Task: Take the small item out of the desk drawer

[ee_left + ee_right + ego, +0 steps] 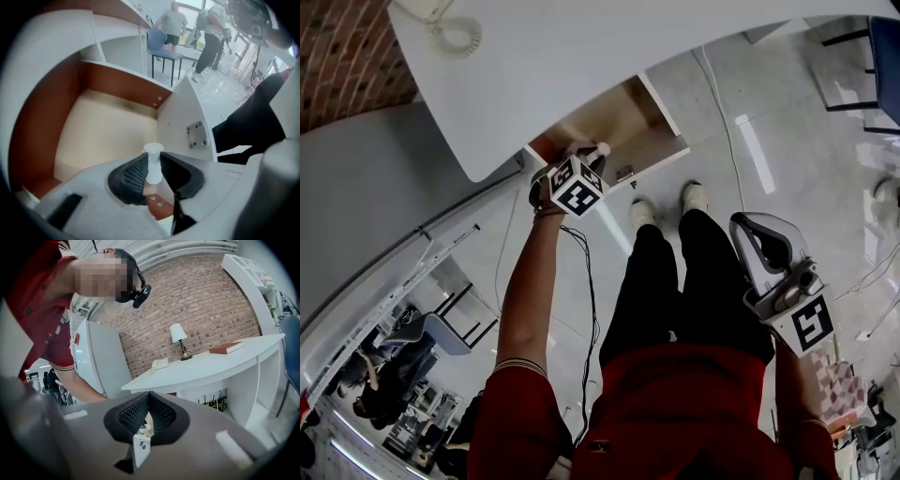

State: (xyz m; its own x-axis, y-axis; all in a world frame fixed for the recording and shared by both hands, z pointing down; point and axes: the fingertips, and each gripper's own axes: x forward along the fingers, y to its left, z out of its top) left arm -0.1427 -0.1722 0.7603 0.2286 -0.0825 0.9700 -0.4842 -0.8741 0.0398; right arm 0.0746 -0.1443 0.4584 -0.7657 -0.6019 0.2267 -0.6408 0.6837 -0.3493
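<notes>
Left gripper (153,171) grips the small peg (153,151) in the drawer (103,136).
Peg upright between its pads; right gripper (149,399) closed, empty, well apart.

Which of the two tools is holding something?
The left tool, in the open wooden drawer, clamps a small white peg; the right tool is empty.
</notes>
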